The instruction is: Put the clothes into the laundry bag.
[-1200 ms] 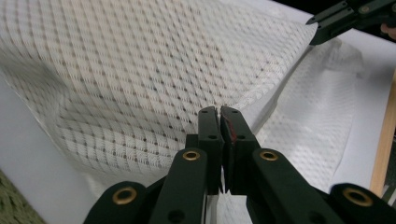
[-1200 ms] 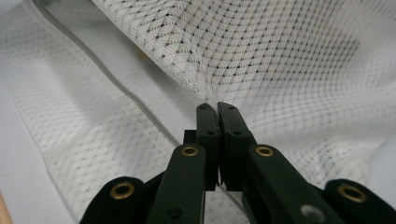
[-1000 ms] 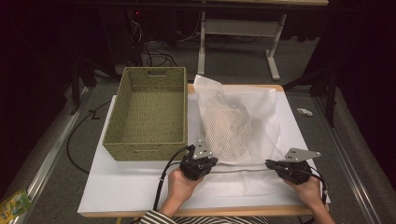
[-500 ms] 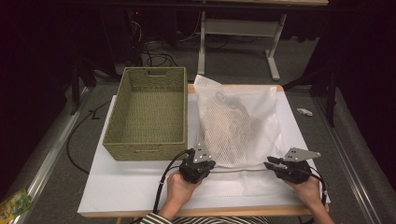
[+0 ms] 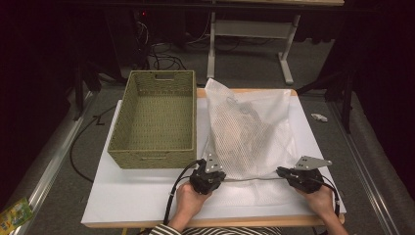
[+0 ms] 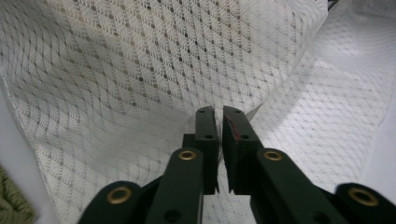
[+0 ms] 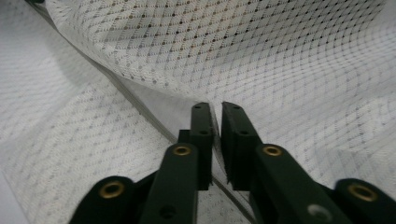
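Note:
A white mesh bag (image 5: 249,132) with pale items inside lies on the white table (image 5: 147,196), right of a wicker basket (image 5: 156,117). Its near edge runs taut between my two grippers. My left gripper (image 5: 219,171) holds the bag's near left corner. In the left gripper view its jaws (image 6: 218,112) have just been opening slightly, with mesh (image 6: 140,70) still pinched between them. My right gripper (image 5: 280,171) holds the near right corner. In the right gripper view its jaws (image 7: 217,107) have just been closing, and the bag's seamed edge (image 7: 140,107) passes between them.
The basket stands empty at the table's left, close to my left gripper. A small white object (image 5: 318,117) lies on the floor to the right. A green packet (image 5: 14,213) lies on the floor at the lower left. A desk frame (image 5: 244,29) stands behind the table.

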`<state>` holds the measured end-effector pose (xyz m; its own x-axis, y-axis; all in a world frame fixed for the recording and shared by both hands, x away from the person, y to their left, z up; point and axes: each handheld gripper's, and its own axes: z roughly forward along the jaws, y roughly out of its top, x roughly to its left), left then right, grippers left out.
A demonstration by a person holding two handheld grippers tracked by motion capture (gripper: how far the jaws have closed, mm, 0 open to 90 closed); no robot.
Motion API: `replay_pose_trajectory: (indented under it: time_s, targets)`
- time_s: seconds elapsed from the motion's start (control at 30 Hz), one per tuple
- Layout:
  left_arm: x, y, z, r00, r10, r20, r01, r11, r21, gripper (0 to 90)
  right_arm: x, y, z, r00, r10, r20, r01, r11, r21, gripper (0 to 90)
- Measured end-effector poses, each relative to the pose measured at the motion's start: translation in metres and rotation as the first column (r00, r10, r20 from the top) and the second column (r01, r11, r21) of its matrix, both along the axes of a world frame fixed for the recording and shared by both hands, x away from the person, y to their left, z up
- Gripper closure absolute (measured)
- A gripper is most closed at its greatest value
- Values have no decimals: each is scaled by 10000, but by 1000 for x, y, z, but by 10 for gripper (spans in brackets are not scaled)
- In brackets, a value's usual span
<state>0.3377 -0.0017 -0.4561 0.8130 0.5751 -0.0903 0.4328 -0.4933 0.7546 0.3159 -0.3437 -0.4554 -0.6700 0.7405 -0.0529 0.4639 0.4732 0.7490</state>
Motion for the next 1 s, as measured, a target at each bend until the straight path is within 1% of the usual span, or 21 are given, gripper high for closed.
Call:
replay_pose_trajectory:
  time_s: [0.03, 0.07, 0.17, 0.23, 0.3, 0.33, 0.4, 0.43, 0.47, 0.53, 0.63, 0.67, 0.7, 0.73, 0.8, 0.83, 0.87, 0.9, 0.93, 0.97, 1.0]
  targets:
    - [-1, 1, 1, 10000, 19, 47, -19, 10000, -44, 818, -1, -1, 2, 10000, -54, 80, 53, 10000, 75, 739]
    - [-1, 3, 2, 9999, 45, 99, -44, 9999, -139, 803, -2, -2, 3, 9999, -131, 75, 130, 9998, 171, 719]
    - [-3, 10, 9, 9997, 194, 160, -185, 9984, -527, 755, -8, -7, 10, 9989, -352, 307, 333, 9975, 617, 672]
    - [-5, 13, 14, 9991, 274, 326, -254, 9980, -577, 731, -10, -10, 14, 9977, -452, 515, 410, 9960, 800, 644]
    - [-7, 16, 19, 9980, 407, 487, -369, 9964, -764, 703, -12, -13, 17, 9963, -626, 593, 566, 9936, 974, 623]
    - [-7, 17, 22, 9970, 502, 587, -452, 9955, -838, 678, -11, -14, 18, 9958, -633, 669, 561, 9929, 1050, 611]
    - [-8, 19, 27, 9937, 769, 818, -680, 9919, -1071, 626, -12, -16, 19, 9945, -786, 693, 708, 9916, 1082, 590]
    - [-7, 19, 30, 9910, 913, 984, -799, 9903, -1141, 603, -12, -17, 20, 9935, -903, 696, 822, 9904, 1112, 575]
    - [-7, 19, 32, 9888, 1010, 1101, -883, 9895, -1145, 575, -11, -18, 20, 9919, -1005, 776, 911, 9890, 1162, 557]
    - [-5, 17, 36, 9819, 1301, 1373, -1143, 9864, -1179, 533, -9, -20, 21, 9886, -1248, 840, 1133, 9850, 1303, 531]
    - [2, 14, 40, 9715, 1640, 1713, -1431, 9814, -1279, 489, -5, -25, 23, 9821, -1629, 943, 1467, 9763, 1591, 484]
    - [4, 12, 40, 9691, 1739, 1749, -1507, 9789, -1383, 477, -2, -26, 23, 9808, -1755, 855, 1593, 9725, 1697, 468]
    - [6, 11, 39, 9675, 1807, 1771, -1564, 9773, -1433, 467, 1, -27, 22, 9800, -1845, 740, 1689, 9691, 1795, 458]
    - [8, 8, 37, 9656, 1875, 1803, -1629, 9763, -1426, 459, 4, -28, 22, 9796, -1854, 773, 1691, 9689, 1807, 448]
    - [13, 3, 32, 9631, 1950, 1856, -1724, 9763, -1312, 452, 12, -30, 19, 9749, -2111, 706, 1942, 9616, 1938, 437]
    - [15, -1, 29, 9619, 1995, 1871, -1777, 9759, -1269, 446, 16, -30, 18, 9676, -2424, 708, 2244, 9538, 1999, 447]
    - [17, -3, 26, 9615, 2024, 1859, -1820, 9758, -1210, 442, 20, -30, 17, 9575, -2790, 727, 2604, 9451, 1975, 447]
    - [18, -6, 23, 9608, 2072, 1843, -1872, 9749, -1203, 441, 23, -30, 15, 9523, -2984, 637, 2804, 9381, 2035, 447]
    - [20, -9, 21, 9599, 2108, 1851, -1903, 9741, -1224, 439, 27, -31, 14, 9497, -3072, 610, 2884, 9337, 2121, 447]
    - [21, -11, 19, 9580, 2148, 1899, -1931, 9730, -1265, 438, 30, -31, 11, 9445, -3243, 521, 3059, 9263, 2200, 447]
    - [21, -12, 18, 9568, 2165, 1941, -1936, 9724, -1306, 438, 33, -31, 10, 9426, -3299, 515, 3112, 9239, 2225, 447]
